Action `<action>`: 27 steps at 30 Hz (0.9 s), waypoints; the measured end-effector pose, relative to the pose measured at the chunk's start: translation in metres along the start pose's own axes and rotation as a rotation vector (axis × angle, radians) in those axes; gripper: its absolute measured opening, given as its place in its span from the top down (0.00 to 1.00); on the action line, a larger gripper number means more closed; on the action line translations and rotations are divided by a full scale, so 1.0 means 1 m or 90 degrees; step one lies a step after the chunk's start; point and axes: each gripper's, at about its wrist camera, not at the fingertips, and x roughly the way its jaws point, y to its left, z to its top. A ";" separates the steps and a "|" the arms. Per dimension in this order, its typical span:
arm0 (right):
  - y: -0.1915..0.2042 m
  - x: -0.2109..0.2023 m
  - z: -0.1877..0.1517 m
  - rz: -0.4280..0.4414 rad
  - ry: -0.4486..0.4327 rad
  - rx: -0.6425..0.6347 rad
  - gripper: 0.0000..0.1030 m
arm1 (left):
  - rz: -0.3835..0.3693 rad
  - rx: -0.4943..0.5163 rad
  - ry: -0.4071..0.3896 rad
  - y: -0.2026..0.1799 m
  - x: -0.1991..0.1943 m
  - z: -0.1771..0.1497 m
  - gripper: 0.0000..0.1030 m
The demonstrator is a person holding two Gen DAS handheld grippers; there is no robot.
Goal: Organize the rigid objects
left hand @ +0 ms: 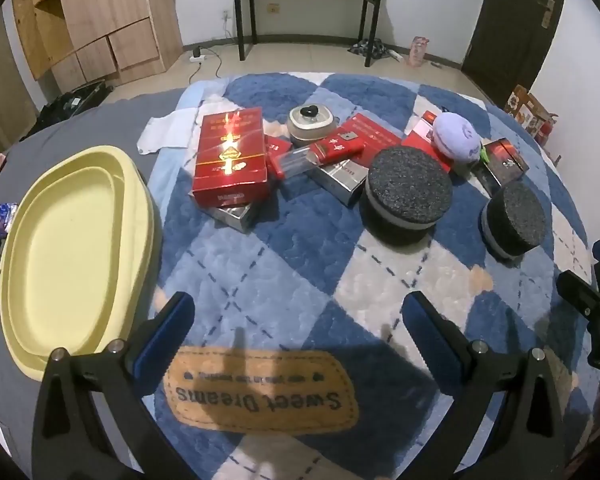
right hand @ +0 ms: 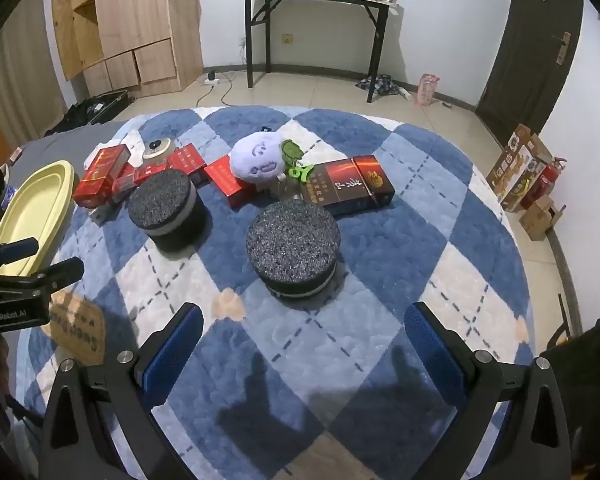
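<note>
On a blue and white checked blanket lie several red boxes, the biggest a glossy red carton at the left of the pile. Two black foam discs stand nearer: one and another. A dark carton, a purple plush and a small lidded pot sit behind. My left gripper hangs open over the blanket with nothing between its fingers. My right gripper is open too, just short of the nearer disc.
A pale yellow oval tray lies at the left on grey bedding. The blanket's brown label is under the left gripper. Beyond the bed are a wooden cabinet, a black-legged desk, a dark door and cardboard boxes.
</note>
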 end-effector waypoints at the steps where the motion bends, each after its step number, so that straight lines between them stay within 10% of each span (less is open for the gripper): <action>1: 0.000 0.000 0.000 -0.001 0.001 0.000 0.00 | 0.000 0.001 -0.001 -0.001 -0.001 0.000 0.00; 27: -0.006 0.000 -0.003 0.000 -0.001 -0.001 0.00 | 0.010 0.000 0.006 -0.003 0.005 0.001 0.00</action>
